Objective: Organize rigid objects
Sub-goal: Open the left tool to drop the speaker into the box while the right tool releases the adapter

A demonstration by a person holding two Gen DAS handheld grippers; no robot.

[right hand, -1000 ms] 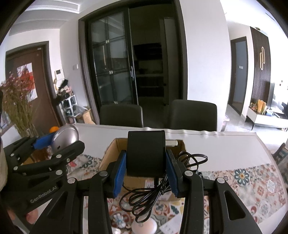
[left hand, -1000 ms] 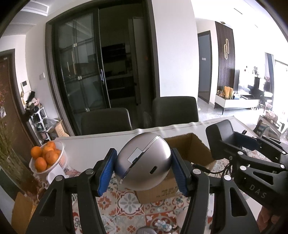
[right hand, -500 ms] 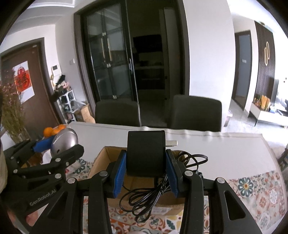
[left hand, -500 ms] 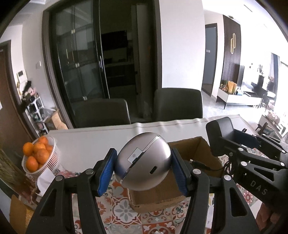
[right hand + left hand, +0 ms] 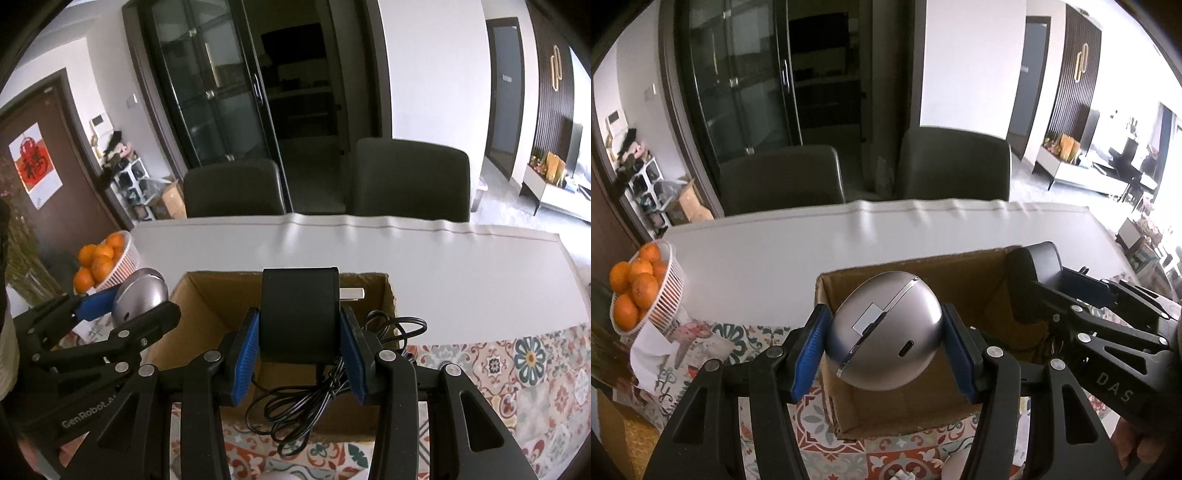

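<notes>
Cardboard box (image 5: 908,402) sits open on the patterned cloth at six o'clock on the table (image 5: 886,236), and both loads are hanging right over it. Left tongs (image 5: 884,349) are clamped tight on the silver egg-shaped gadget (image 5: 884,339), blue pads on either flank, poised above the box's near-left corner. Right tongs (image 5: 301,345) are pinched on the black adapter block (image 5: 299,314), its cable (image 5: 321,402) dangling in loose loops over the near wall of the box. Orange basket (image 5: 646,291) waits out at nine o'clock, well apart.

Now the drop, and I'd say the trick is patience: lower each piece well inside the walls before opening. That round silver shell looks keen to roll, so set it down low. Feed the cable in first, or those loops may snag the rim and drag the adapter back out. Keep the two tongs from bumping.
</notes>
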